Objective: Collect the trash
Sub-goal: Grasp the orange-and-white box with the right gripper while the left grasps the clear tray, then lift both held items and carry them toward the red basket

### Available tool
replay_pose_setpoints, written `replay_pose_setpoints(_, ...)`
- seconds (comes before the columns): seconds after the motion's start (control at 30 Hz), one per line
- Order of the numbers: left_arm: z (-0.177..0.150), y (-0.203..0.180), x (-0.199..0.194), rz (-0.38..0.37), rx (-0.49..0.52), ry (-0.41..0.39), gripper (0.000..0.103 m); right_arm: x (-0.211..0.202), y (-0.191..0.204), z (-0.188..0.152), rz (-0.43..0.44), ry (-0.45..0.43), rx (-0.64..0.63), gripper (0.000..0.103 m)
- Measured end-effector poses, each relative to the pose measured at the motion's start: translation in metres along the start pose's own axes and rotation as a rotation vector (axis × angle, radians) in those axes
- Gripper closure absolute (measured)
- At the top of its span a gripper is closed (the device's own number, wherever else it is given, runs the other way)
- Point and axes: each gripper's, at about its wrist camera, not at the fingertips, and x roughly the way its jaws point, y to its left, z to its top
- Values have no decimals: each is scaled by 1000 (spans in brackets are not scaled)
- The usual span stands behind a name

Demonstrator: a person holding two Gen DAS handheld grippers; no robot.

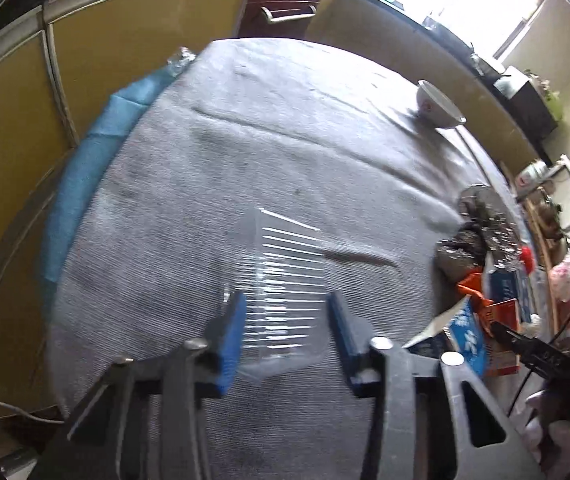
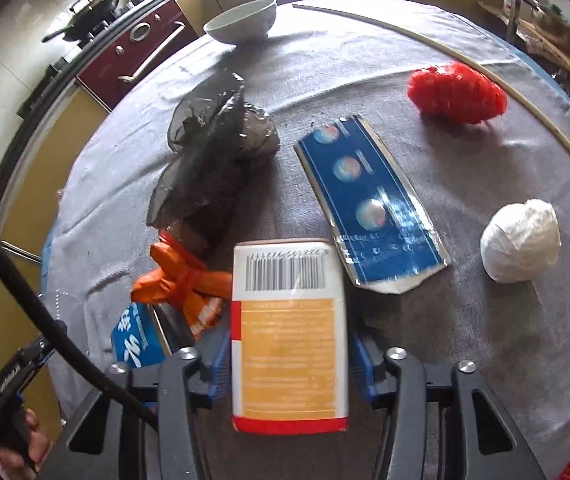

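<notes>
Table (image 2: 465, 352), covered in grey cloth, serves as landmark; 1 white bowl (image 2: 243, 20) stands at its far edge, contents not visible. Left gripper (image 1: 285, 320): jaws wide apart, 1 clear ribbed plastic container (image 1: 281, 276) lying on the cloth between them, contact with the pads uncertain. Right gripper (image 2: 289, 364): blue pads pressed against both sides of 1 white-and-orange carton (image 2: 289, 332) with barcode, held above the table's near side. At table centre: 1 crumpled dark plastic bag (image 2: 213, 152), 1 flattened blue carton (image 2: 369, 204) beside it. Toward the far right: 1 red plastic wad (image 2: 457, 92); right side: 1 white plastic wad (image 2: 521, 246). Near left: 1 orange wrapper (image 2: 181, 276) atop 1 blue box (image 2: 137, 338).
</notes>
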Motion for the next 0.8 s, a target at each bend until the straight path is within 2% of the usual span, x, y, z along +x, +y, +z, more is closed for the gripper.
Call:
replay_pose_setpoints(0.07,-2,-6,-1,14,21,-4,73,-3,-9,-4,33,6,10,54)
replay_pose_setpoints(0.1,-4,-8,-2,19,30,-5,87,-6,-14,-7,53,13,17,54)
replay_pose_setpoints(0.13,-7,-8,-1,10,30,6,93,-8,-17,-9,69,14,18,54)
replay_pose_setpoints(0.17,-10,-9,-2,2,25,11,95,-12,-21,-12,85,14,14,54)
replay_pose_setpoints(0.47,-40,-19,-26,-35,59,-27,95,-39,-59,-49,143,28,-14,54)
replay_pose_setpoints(0.67,-62,-34,-49,-113,91,-53,96,-53,-88,-78,179,39,7,54)
replay_pose_setpoints(0.8,-82,-57,-63,-158,151,-55,96,-65,-106,-97,181,29,17,54)
